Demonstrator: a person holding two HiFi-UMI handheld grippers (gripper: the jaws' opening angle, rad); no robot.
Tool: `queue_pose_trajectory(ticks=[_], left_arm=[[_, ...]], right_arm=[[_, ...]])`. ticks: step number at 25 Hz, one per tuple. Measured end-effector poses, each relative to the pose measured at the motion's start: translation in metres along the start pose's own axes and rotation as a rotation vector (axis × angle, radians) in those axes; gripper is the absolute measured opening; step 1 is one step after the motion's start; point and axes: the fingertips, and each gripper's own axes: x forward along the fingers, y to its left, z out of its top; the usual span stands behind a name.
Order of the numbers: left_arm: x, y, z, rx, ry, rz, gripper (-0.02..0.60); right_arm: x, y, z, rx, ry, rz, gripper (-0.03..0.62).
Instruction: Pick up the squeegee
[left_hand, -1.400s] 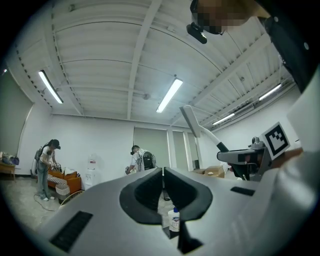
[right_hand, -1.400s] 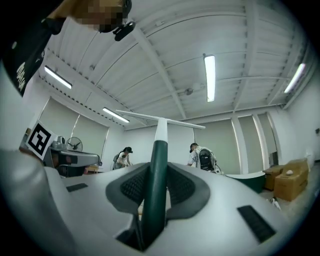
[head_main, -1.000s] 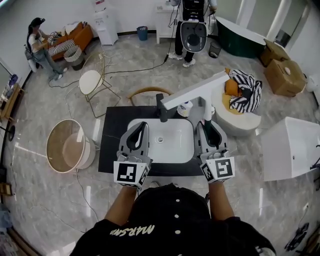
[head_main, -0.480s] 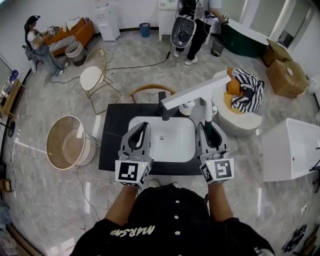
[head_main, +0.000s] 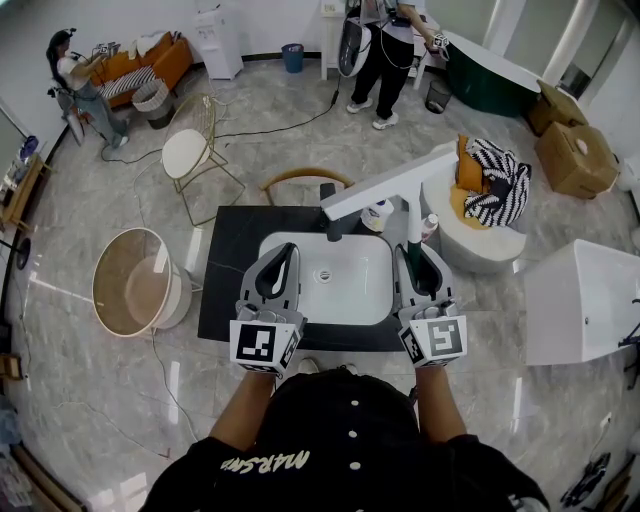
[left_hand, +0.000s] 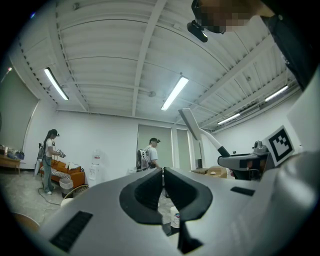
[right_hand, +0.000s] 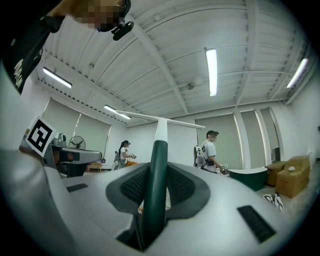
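The squeegee (head_main: 390, 183), a long white blade whose dark green handle shows plainly only in the right gripper view, stands clamped in the right tool (head_main: 417, 255) over the sink (head_main: 345, 316), while the left tool (head_main: 277, 262) is closed and empty.

Grey marble floor (head_main: 90, 400); orange sofa (head_main: 160, 62) far left; wire chair (head_main: 186, 156); ceiling strip lights (left_hand: 175, 92).

Big open test hall staged as a bathroom: white rectangular ceramic washbasin (head_main: 345, 300) in black countertop (head_main: 226, 262), dark green bathtub (head_main: 492, 80), brown cardboard boxes (head_main: 572, 155), orange sofa (head_main: 152, 68), glossy grey marble-pattern floor (head_main: 300, 155).
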Motion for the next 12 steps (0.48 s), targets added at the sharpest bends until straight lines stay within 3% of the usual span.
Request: queue_pose_trajectory(ticks=[12], left_arm=[[-0.0001,0.0039,-0.0036,-0.006,0.007,0.005,0.020]], right_arm=[[0.0032,0.0053,-0.0011,0.000,-0.001,0.010,0.078]])
